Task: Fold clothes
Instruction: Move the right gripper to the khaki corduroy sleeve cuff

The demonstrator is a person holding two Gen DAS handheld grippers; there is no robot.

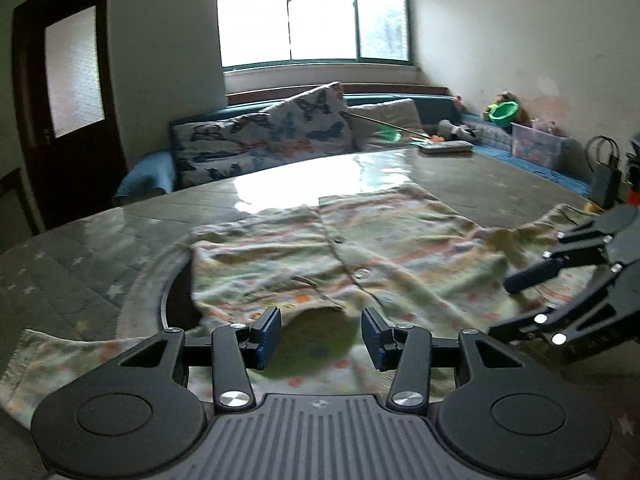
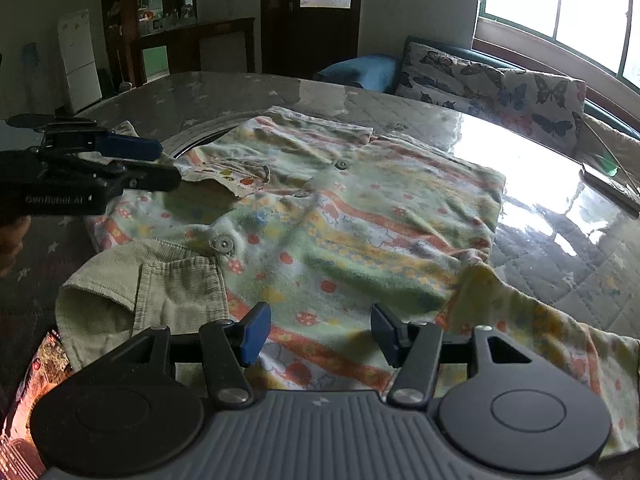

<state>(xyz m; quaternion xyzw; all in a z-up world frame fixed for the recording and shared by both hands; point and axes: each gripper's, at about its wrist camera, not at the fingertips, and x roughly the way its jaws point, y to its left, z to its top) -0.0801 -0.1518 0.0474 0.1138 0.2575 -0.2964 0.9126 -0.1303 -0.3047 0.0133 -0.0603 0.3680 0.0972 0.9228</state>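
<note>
Two spread grippers, left gripper (image 1: 320, 338), right gripper (image 2: 318, 334), above rumpled fleecy printed shirt (image 2: 360, 216), glossy quilted table (image 2: 560, 248).

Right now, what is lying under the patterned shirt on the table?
Under the patterned shirt I see the quilted star table cover and a dark curved rim at its left edge. What that rim belongs to is covered by cloth.

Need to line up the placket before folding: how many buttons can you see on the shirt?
3 on the shirt, down the placket: one near the collar, one mid-placket, partly tucked under fabric, and one toward the hem. Folds may hide more.
</note>
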